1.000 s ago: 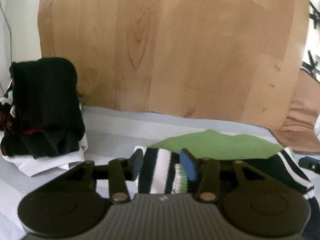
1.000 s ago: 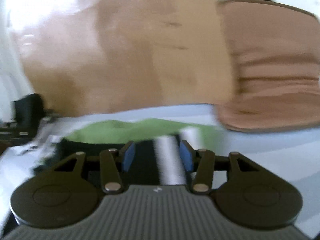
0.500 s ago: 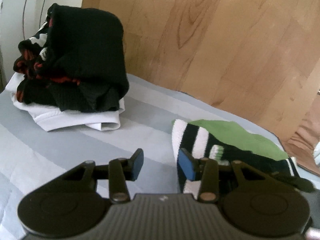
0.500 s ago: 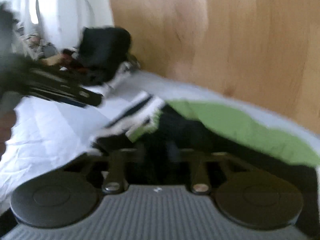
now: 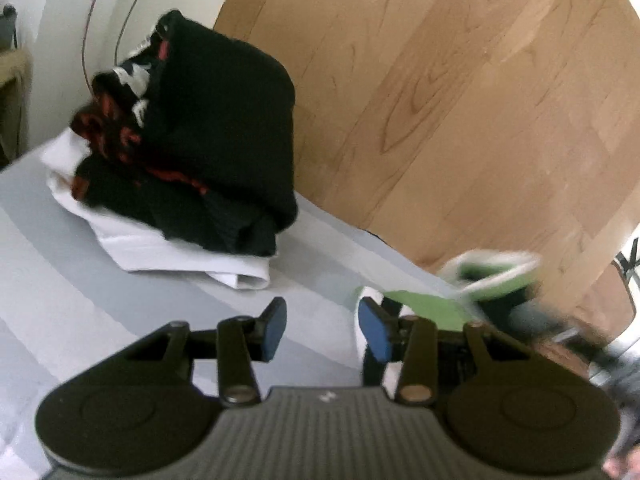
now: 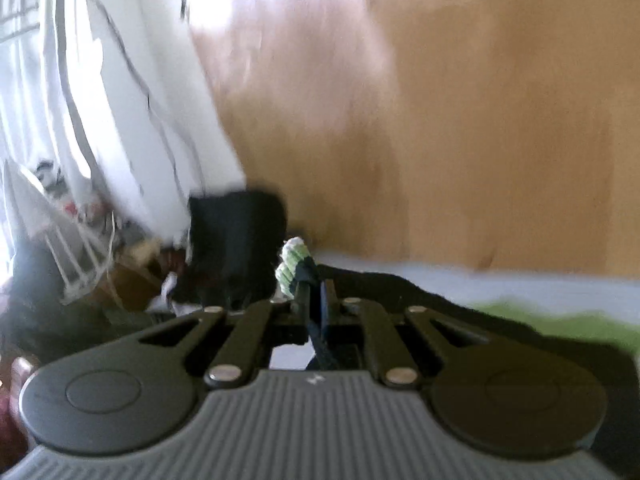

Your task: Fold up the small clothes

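At ten o'clock in the left wrist view sits one pile of folded clothes on the striped bed. The left hand-held gripper is spread, empty. At three o'clock, one striped green garment lies on the bed, an edge lifted. The right hand-held gripper pinches its cuff (thinly); I judge that a quick pull could slip it free, spoiling the fold.

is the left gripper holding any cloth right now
No, the left gripper is open, its blue pads apart with only the grey striped sheet showing between them.
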Tool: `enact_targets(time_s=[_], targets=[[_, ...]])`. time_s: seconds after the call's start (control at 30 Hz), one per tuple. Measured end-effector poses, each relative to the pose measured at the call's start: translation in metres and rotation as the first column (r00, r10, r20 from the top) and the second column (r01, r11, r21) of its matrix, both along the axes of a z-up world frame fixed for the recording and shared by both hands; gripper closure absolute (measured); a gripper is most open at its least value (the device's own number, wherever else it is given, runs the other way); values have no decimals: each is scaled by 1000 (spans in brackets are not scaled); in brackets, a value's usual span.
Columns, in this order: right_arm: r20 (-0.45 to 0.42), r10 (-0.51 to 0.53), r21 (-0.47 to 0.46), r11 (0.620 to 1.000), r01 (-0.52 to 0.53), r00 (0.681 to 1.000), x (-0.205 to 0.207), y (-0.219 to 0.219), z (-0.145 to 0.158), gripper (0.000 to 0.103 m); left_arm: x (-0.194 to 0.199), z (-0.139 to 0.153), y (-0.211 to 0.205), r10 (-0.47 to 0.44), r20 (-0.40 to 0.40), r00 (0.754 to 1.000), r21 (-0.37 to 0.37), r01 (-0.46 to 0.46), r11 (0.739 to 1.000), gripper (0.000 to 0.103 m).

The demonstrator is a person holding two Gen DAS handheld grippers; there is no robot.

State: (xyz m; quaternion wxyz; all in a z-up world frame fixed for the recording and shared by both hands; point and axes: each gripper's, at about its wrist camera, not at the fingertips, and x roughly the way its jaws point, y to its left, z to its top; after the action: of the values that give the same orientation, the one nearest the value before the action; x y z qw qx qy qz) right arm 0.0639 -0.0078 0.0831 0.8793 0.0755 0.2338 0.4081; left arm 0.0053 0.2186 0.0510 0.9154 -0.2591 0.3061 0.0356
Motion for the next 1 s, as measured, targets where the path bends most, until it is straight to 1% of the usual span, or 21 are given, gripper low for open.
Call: enact_targets(time_s=[0.03,0.1,0.13,0.2,0.27,0.3,0.33,0.4,0.43,0.5,0.53,0.6,0.63,0.7,0.77,0.8,0.87,0.9,0.93,0.97,1.0], targets=[[-53,21,-28,999,-22,998,4,9,-16,88,0,-1,-2,-6,-9,1000,11,6,1000,61],[-150,51,-116,991,-68,987,9,15,-48,88,3,-4,-9,-33,-34,999,33,34,999,60],[-152,39,-132,990,-59,988,10,7,-54,88,5,-6,-14,-47,-42,998,43,49,998,58],[-110,-9,-115,993,-4,994,15,-24,-46,85,9,-13,-19,-77,-54,996,62,80,995,52],[-54,-92,-110,990,86,994,26,-63,-31,72,18,-21,-24,-89,-73,993,71,95,993,51],[-24,-143,-125,982,139,989,33,-79,-26,56,24,-25,-26,-96,-83,992,68,102,992,51],[-3,-190,-146,971,188,982,39,-96,-25,45,30,-30,-27,-99,-97,990,63,106,992,51],[-18,-253,-214,946,244,967,57,-119,-29,45,40,-37,-31,-101,-120,988,58,108,992,52],[-40,-268,-244,937,250,963,65,-126,-34,45,44,-39,-34,-106,-126,986,61,114,992,55],[-67,-249,-291,931,220,966,72,-134,-45,45,45,-42,-41,-118,-130,984,81,130,988,55],[-61,-224,-314,929,194,973,73,-133,-48,45,46,-43,-45,-119,-132,984,97,132,986,55],[-11,-159,-356,923,145,987,73,-125,-48,45,48,-44,-50,-117,-137,984,123,134,983,55],[-1,-125,-360,926,117,992,76,-122,-45,45,50,-43,-52,-115,-137,984,129,133,983,56],[-35,-40,-347,937,25,999,87,-111,-40,45,52,-44,-54,-110,-133,985,131,128,983,58],[-45,30,-350,936,-44,999,95,-95,-42,45,51,-44,-56,-103,-125,987,132,119,984,59],[-52,57,-361,930,-72,997,97,-87,-44,45,52,-47,-58,-97,-122,988,137,114,984,60],[-82,92,-399,909,-117,992,100,-77,-56,52,51,-49,-62,-88,-118,989,155,106,982,62],[-67,99,-381,917,-118,993,93,-79,-55,73,50,-48,-64,-91,-112,990,164,109,980,65],[-68,114,-373,918,-131,991,87,-82,-54,87,50,-47,-67,-104,-108,989,165,121,979,77],[-47,103,-392,913,-113,994,81,-84,-53,91,51,-45,-70,-124,-104,987,162,139,977,85],[-35,97,-413,905,-103,995,74,-87,-51,95,51,-41,-74,-131,-99,986,177,147,973,85]])
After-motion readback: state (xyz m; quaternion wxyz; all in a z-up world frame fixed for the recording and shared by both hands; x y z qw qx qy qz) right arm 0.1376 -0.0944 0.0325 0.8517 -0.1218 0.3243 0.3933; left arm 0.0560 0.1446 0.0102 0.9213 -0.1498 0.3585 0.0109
